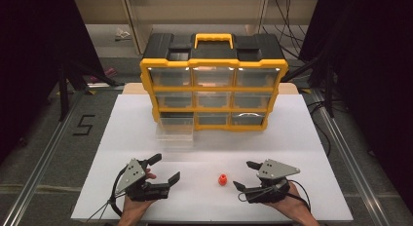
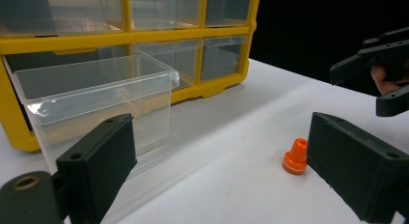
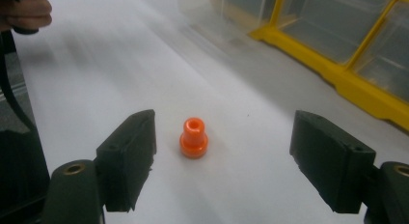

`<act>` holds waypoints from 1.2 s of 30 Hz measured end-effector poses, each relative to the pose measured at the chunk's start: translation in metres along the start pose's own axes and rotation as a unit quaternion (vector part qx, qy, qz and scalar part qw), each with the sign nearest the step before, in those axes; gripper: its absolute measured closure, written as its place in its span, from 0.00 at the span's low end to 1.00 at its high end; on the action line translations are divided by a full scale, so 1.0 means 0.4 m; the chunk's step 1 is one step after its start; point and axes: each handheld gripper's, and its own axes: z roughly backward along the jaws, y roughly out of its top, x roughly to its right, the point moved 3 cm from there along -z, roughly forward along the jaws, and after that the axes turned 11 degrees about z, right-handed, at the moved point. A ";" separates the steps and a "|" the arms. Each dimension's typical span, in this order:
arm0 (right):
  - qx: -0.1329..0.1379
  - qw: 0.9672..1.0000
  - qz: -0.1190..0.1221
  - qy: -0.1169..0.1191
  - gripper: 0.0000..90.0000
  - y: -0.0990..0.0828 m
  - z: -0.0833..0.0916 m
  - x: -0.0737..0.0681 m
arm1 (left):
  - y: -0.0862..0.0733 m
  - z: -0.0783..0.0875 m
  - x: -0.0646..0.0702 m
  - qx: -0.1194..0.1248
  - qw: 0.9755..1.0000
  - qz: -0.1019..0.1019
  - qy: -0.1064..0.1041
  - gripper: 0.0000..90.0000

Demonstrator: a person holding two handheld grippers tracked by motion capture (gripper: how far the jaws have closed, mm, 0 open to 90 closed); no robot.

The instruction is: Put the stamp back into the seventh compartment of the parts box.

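1. A small orange stopper-shaped part (image 1: 222, 179) is standing upright on the white table (image 1: 302, 138), its narrow hollow neck pointing up and its wider base resting on the surface.
2. In the high view the part is sitting between the two grippers, nearer the right one, close to the person's edge of the table.
3. The right gripper (image 1: 246, 175) is lying low over the table, its jaws standing wide apart and gripping nothing; the orange part (image 3: 194, 138) is sitting on the table ahead of them, roughly in line with the gap, touching neither jaw.
4. The left gripper (image 1: 163, 168) is also released, its jaws spread wide with nothing between them; in its own view the orange part (image 2: 295, 157) is showing just beside the right-hand jaw, apart from it.
5. A yellow-and-black drawer organizer (image 1: 214, 84) with a yellow carry handle is standing at the far side of the table, showing three rows of clear drawers.
6. One clear drawer (image 2: 101, 103) at the bottom left is sticking out of the organizer toward the person, open at the top and looking empty.
7. A hand (image 1: 292, 204) is holding each gripper from the near edge.
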 end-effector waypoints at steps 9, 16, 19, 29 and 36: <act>-0.053 0.998 0.011 0.029 0.29 0.002 -0.037 -0.005 | 0.000 0.000 0.001 -0.001 1.000 -0.002 0.000 0.11; -0.085 0.995 0.021 0.043 0.29 0.009 -0.076 -0.010 | -0.001 0.000 0.002 -0.003 1.000 -0.005 0.001 0.11; -0.094 0.994 0.022 0.047 0.30 0.010 -0.087 -0.011 | -0.001 -0.001 0.002 -0.003 1.000 -0.006 0.002 0.11; -0.139 0.987 0.035 0.067 0.34 0.018 -0.141 -0.018 | -0.001 0.000 0.003 -0.003 1.000 -0.008 0.002 0.12; -0.168 0.981 0.040 0.085 0.38 0.018 -0.168 -0.014 | -0.001 0.000 0.003 -0.003 1.000 -0.009 0.002 0.12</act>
